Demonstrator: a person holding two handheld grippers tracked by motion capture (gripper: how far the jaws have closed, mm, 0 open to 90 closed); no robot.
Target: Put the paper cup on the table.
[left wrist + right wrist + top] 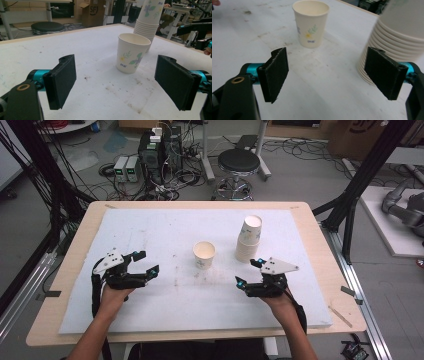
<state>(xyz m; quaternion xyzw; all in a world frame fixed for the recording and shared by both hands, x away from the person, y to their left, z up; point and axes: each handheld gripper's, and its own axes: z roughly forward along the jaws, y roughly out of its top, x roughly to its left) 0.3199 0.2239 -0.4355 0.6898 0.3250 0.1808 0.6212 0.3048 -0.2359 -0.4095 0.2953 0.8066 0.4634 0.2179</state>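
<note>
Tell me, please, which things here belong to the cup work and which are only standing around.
Part of the job:
- single paper cup
- stack of paper cups
- left gripper, open
- right gripper, open
- white mat

Just lying about:
- black stool
- power supplies on the floor
- cardboard box

This is a robotics lab or test workshop, not a home. Beyond the fingers [62,81] of the handheld grippers lies a wooden table [75,245] topped with a stained white foam board [150,235], and past its far edge the bare grey floor holds power supplies [127,167] and stacked electronics [160,150] in a tangle of cables [195,175]. A black round stool [239,162], cardboard boxes [92,12], black metal framing [360,185] to the right of the fingers and a grey robot arm [405,207] on a neighbouring bench show the same.
</note>
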